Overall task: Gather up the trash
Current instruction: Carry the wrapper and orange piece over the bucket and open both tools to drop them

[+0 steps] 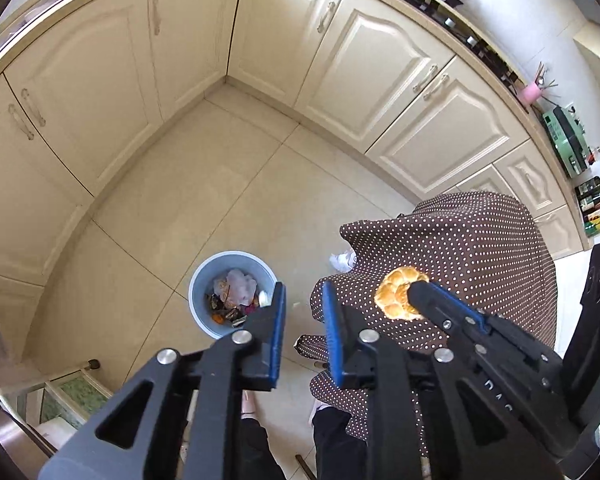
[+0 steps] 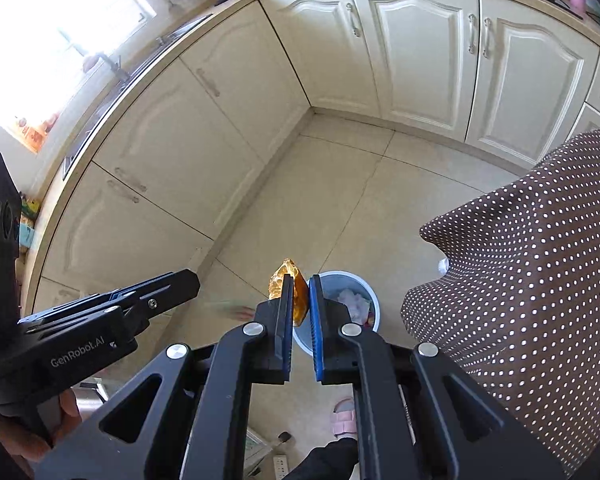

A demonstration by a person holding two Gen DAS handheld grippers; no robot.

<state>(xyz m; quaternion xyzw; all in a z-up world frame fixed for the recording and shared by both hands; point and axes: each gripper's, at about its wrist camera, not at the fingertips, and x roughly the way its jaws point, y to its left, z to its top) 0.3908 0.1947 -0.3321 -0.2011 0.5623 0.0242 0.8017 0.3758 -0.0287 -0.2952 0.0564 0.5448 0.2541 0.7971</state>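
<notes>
A light blue bin [image 1: 199, 280] stands on the tiled floor, holding several scraps of trash. My left gripper [image 1: 302, 286] hangs above and just right of it, open, with nothing between its blue pads. My right gripper [image 2: 300, 280] is shut on a piece of orange peel [image 2: 296, 300], held high over the bin [image 2: 374, 308]. The left wrist view shows the right gripper [image 1: 414, 289] from the side, with the peel [image 1: 396, 294] at its tip. In the right wrist view my left gripper [image 2: 192, 279] comes in from the left.
Crumpled white paper [image 1: 341, 261] lies on the floor right of the bin. A person's brown dotted garment [image 1: 460, 256] fills the right side. Cream cabinets [image 1: 100, 80] line the corner. A pink slipper [image 2: 343, 416] shows below, and a glass tabletop edge [image 1: 40, 372] at lower left.
</notes>
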